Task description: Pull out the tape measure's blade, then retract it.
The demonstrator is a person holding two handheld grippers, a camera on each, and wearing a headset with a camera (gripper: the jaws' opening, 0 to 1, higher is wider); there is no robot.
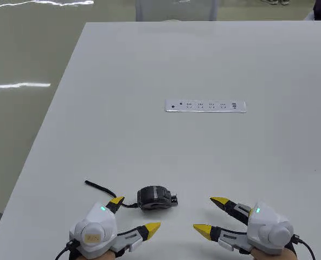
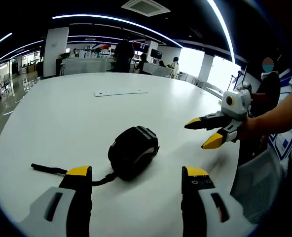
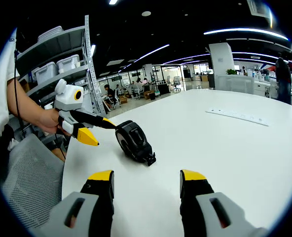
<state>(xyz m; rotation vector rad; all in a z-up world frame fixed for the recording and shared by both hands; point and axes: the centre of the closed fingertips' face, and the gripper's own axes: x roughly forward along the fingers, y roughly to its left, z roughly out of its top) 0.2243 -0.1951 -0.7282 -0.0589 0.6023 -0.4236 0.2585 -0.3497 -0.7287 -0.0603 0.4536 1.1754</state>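
A black tape measure [image 1: 155, 197] lies on the white table near the front edge, its blade tip facing right and a black wrist strap [image 1: 101, 188] trailing left. My left gripper [image 1: 133, 215] stands open just left of it, the case [image 2: 132, 151] a little ahead of its yellow-tipped jaws. My right gripper [image 1: 210, 214] is open to the right of the tape measure [image 3: 134, 141], apart from it. The right gripper [image 2: 207, 132] appears in the left gripper view, and the left gripper [image 3: 95, 129] in the right gripper view. Nothing is held.
A white power strip [image 1: 205, 106] lies flat in the middle of the table [image 1: 204, 59]. The table's left edge runs diagonally beside a glossy floor. A mesh chair [image 3: 27, 177] sits at the near side. People stand at far desks.
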